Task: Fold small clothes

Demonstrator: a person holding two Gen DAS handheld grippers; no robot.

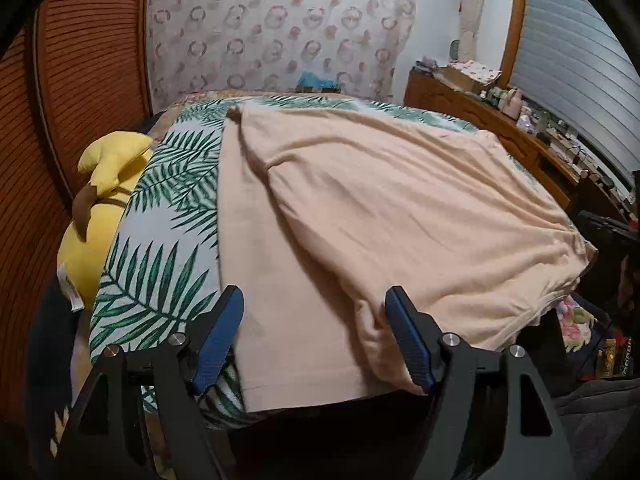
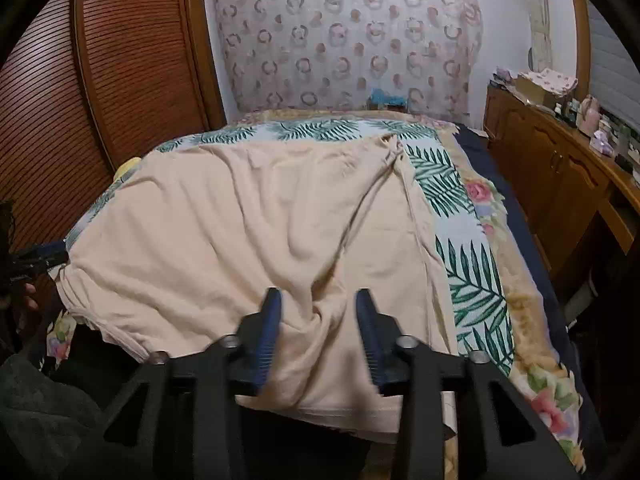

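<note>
A pale peach garment (image 1: 360, 208) lies spread over the leaf-print cover (image 1: 160, 208) of the bed, with one side folded over along a diagonal crease. My left gripper (image 1: 314, 300) is open, its blue fingers straddling the garment's near hem at the bed's front edge. In the right wrist view the same garment (image 2: 248, 216) is wrinkled and bunched at the front. My right gripper (image 2: 318, 300) is open above the bunched near hem, fingers on either side of a fold. The left gripper's tip (image 2: 44, 252) shows at the far left of that view.
A yellow plush toy (image 1: 100, 200) lies at the bed's left side against a brown slatted wardrobe (image 1: 80, 80). A wooden dresser (image 2: 560, 168) with small items stands on the right. A patterned curtain (image 2: 344, 40) hangs behind the bed. A floral blanket edge (image 2: 532, 360) borders the cover.
</note>
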